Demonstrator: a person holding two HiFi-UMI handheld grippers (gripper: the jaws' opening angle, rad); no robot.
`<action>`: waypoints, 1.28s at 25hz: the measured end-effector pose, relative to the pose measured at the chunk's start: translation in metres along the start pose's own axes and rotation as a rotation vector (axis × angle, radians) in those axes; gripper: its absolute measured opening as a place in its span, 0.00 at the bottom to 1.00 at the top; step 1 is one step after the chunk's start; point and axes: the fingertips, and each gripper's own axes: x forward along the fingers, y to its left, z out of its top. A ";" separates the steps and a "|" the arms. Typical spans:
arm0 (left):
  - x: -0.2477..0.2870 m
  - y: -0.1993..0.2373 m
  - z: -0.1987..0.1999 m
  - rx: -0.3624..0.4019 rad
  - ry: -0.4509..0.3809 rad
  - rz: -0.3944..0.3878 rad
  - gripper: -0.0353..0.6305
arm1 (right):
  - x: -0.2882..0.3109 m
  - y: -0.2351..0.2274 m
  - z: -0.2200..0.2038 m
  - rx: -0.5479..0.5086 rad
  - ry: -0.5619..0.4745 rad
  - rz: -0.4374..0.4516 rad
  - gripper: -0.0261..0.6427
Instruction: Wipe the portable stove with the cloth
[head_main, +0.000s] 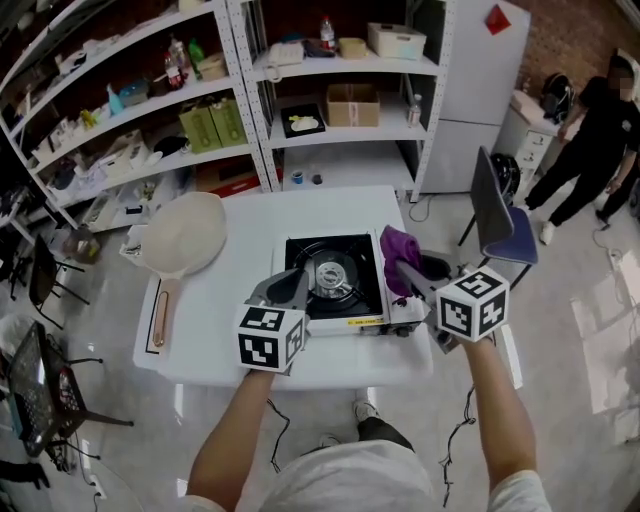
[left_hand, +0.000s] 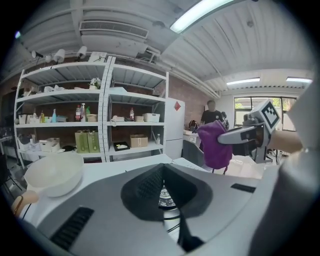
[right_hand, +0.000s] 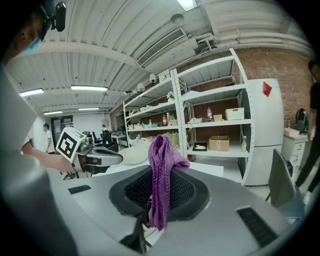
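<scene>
The portable stove (head_main: 340, 270), black-topped with a round burner, sits in the middle of the white table (head_main: 220, 340). My right gripper (head_main: 393, 263) is shut on a purple knitted cloth (head_main: 399, 252) that hangs just above the stove's right edge. In the right gripper view the cloth (right_hand: 162, 175) stands up from between the jaws and droops down. My left gripper (head_main: 298, 282) hovers over the stove's front left corner, shut with nothing in it. In the left gripper view a narrow slit between its jaws shows the burner (left_hand: 165, 197), and the cloth (left_hand: 215, 145) hangs at the right.
A white pan (head_main: 184, 234) with a wooden handle lies on the table's left part. White shelves (head_main: 330, 100) with boxes and bottles stand behind the table. A blue chair (head_main: 502, 226) is at the right, and a person (head_main: 590, 140) stands farther back.
</scene>
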 end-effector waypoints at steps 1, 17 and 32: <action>-0.003 -0.002 -0.001 0.005 0.000 -0.002 0.06 | -0.004 0.005 -0.002 -0.004 -0.005 -0.014 0.13; -0.041 -0.009 -0.022 0.009 -0.021 0.037 0.06 | -0.034 0.038 -0.025 0.012 -0.068 -0.182 0.13; -0.043 -0.021 -0.024 -0.001 -0.020 0.015 0.06 | -0.044 0.044 -0.024 0.038 -0.073 -0.168 0.13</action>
